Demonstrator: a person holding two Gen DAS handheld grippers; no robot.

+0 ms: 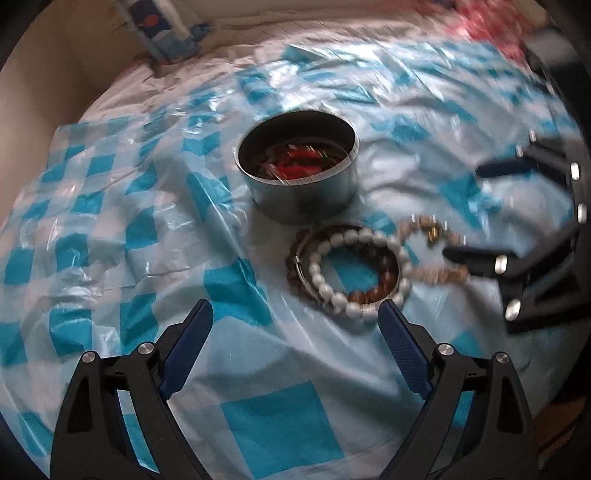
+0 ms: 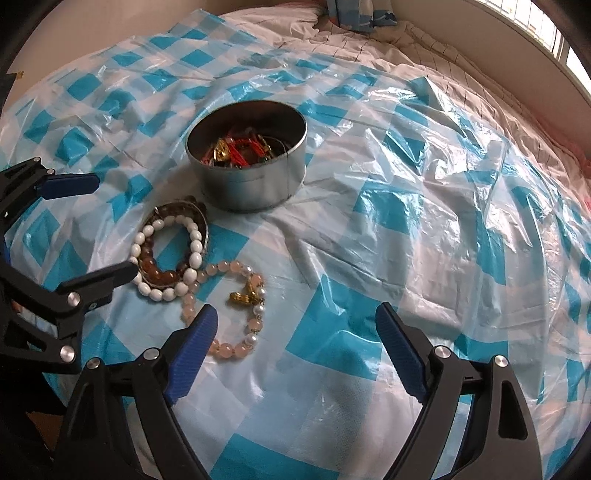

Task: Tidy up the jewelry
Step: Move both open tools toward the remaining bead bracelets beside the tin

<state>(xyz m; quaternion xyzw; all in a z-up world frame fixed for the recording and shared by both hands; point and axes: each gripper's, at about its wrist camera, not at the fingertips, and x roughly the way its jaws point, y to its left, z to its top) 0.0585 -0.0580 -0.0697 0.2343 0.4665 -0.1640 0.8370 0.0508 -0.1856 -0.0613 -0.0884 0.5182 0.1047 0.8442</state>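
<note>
A round metal tin (image 1: 297,173) (image 2: 247,155) holding red and gold jewelry sits on a blue-and-white checked plastic sheet. In front of it lie a white bead bracelet (image 1: 360,273) (image 2: 168,254) over a brown bead bracelet (image 1: 373,293) (image 2: 159,273), and a pink bead bracelet with gold charms (image 1: 432,240) (image 2: 236,306). My left gripper (image 1: 295,321) is open and empty, its right finger beside the white bracelet. My right gripper (image 2: 295,325) is open and empty, its left finger beside the pink bracelet. Each gripper shows in the other's view, the right one (image 1: 476,210) and the left one (image 2: 110,225).
The plastic sheet (image 2: 406,206) is wrinkled and covers a bed with white bedding (image 2: 369,40). A blue patterned pillow or bag (image 1: 162,29) stands at the far edge. A wall rises on the left (image 1: 33,85).
</note>
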